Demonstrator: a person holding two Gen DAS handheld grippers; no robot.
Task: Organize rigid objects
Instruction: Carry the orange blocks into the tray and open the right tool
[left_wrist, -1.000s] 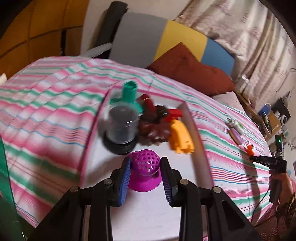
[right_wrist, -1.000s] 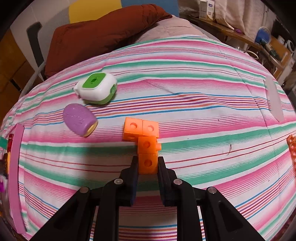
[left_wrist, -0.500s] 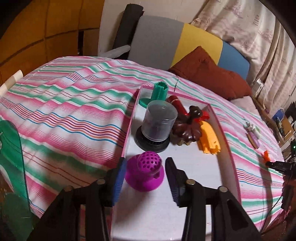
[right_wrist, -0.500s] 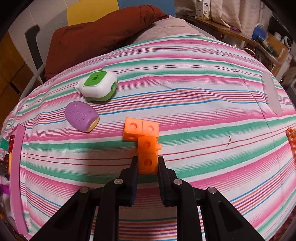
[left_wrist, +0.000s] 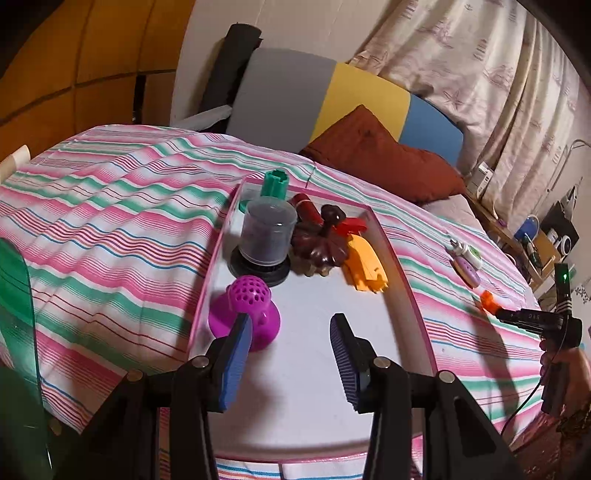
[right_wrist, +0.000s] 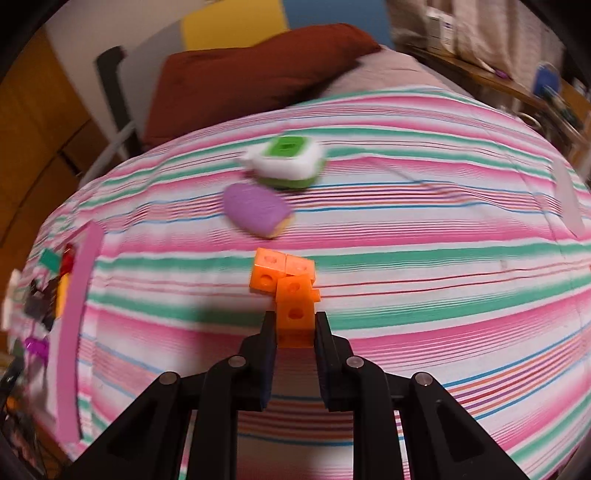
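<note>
Left gripper (left_wrist: 291, 354): jaws apart with nothing between them, held over the near end of the tray; the left pad overlaps the purple toy in the picture, and whether it touches it cannot be told.
Right gripper (right_wrist: 294, 332): jaws clamped on the near cube of the orange cube block (right_wrist: 286, 280).
Orange cube block: linked cubes, two of them side by side at the far end, held above the striped bedspread (right_wrist: 406, 229); seen small and orange at the jaw tips in the left view.
Tray (left_wrist: 402, 288): white floor with a pink rim, lying on the bed to the left of the right gripper.
Purple toy (left_wrist: 245, 310): perforated dome on a flared base, standing at the tray's near left edge.
Clear tub on a black base (left_wrist: 267, 240): just beyond the purple toy.
Green peg piece (left_wrist: 275, 184): at the tray's far left corner.
Dark brown figure (left_wrist: 319, 243): mid-tray, right of the tub, touching the orange-yellow piece (left_wrist: 364, 266).
Green and white case (right_wrist: 286, 162): on the bedspread beyond the block, blurred.
Lilac oval thing (right_wrist: 256, 208): just near-left of that case.
Brown pillow (left_wrist: 380, 158): at the far end of the bed.
</note>
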